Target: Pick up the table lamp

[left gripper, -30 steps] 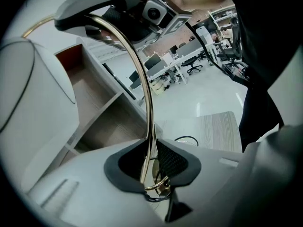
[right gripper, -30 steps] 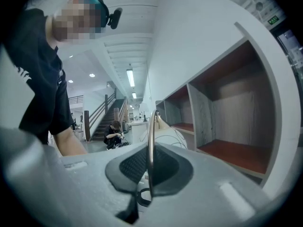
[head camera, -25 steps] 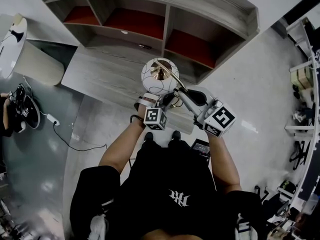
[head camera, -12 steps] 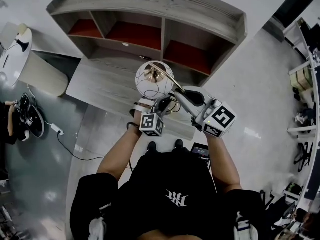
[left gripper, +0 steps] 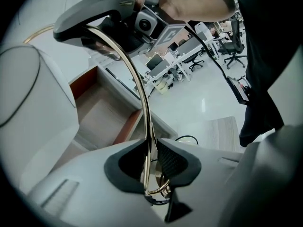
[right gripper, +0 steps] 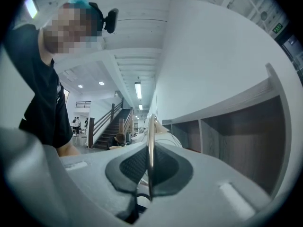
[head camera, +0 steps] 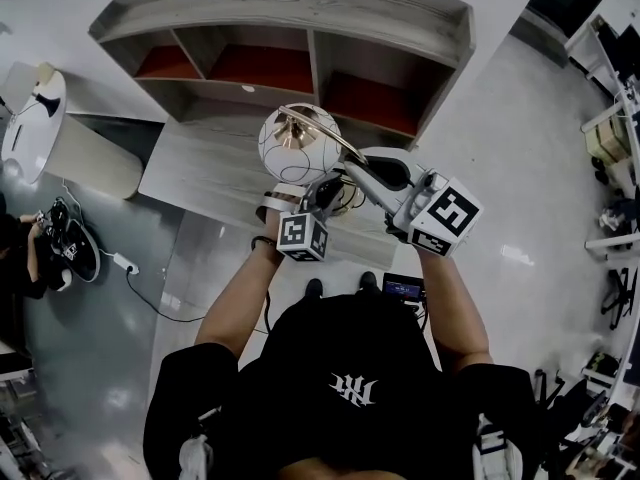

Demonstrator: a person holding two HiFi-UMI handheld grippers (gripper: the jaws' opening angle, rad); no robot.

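With left gripper (left gripper: 150, 167) and right gripper (right gripper: 150, 167) both clamped only on the white-globe table lamp's (head camera: 298, 145) thin curved gold rod (left gripper: 142, 93), the top-heavy globe could swing it loose.

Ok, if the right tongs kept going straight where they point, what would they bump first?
Probably the lamp's white globe, just beyond the gold rod that the right tongs grip. The shelf unit lies farther off to the side, though depth is hard to judge.

Shelf unit (head camera: 300, 3) ahead, low wooden platform (head camera: 205, 168) below, open floor (head camera: 505, 168) right
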